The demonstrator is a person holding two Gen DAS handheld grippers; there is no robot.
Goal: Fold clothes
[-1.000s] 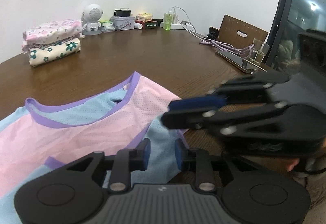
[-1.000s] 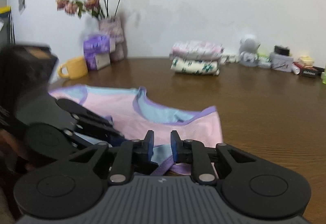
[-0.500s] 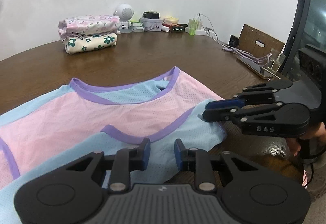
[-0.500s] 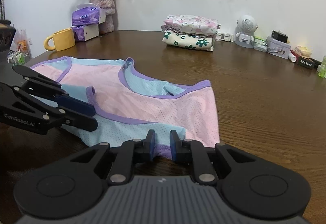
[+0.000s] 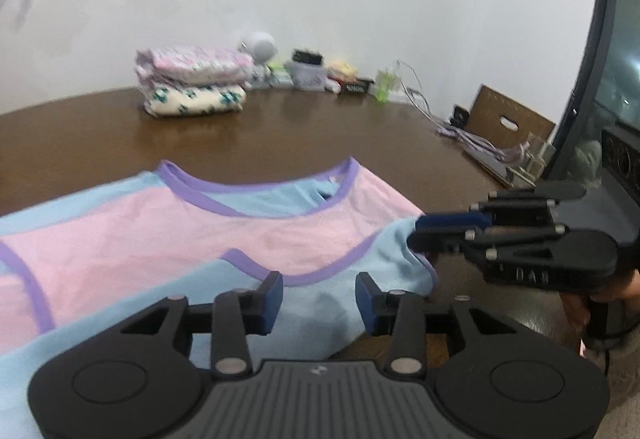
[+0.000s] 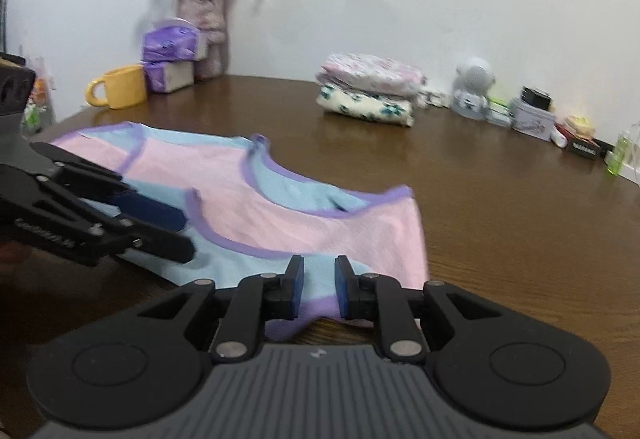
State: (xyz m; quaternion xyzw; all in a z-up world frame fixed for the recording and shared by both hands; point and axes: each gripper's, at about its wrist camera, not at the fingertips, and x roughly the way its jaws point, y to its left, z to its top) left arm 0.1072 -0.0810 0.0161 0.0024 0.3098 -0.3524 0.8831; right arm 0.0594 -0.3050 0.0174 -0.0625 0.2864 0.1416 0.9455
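Note:
A pink and light-blue mesh shirt (image 5: pixel 200 231) (image 6: pixel 320 223) with purple trim lies on the brown table (image 5: pixel 320 135), its blue lower part folded up over the pink. My left gripper (image 5: pixel 319 299) (image 6: pixel 186 237) hovers at the near blue edge. Its jaws are opening, and blue cloth shows in the gap without either pad pressing on it. My right gripper (image 6: pixel 319 287) (image 5: pixel 416 235) sits at the shirt's right corner. Its jaws stand narrowly apart, with the purple hem pinched between them and the corner slightly raised.
A stack of folded floral clothes (image 6: pixel 368 95) (image 5: pixel 192 87) sits at the back. Along the wall stand a yellow mug (image 6: pixel 120 91), a tissue pack (image 6: pixel 172 55), a vase of flowers (image 6: pixel 200 23), a small white robot figure (image 6: pixel 472 91) and several small boxes. Cables (image 5: pixel 480 147) lie at the table's right edge.
My left gripper has slid along the near edge away from the right gripper, and its jaws have widened off the cloth. The right gripper stays at the shirt's corner.

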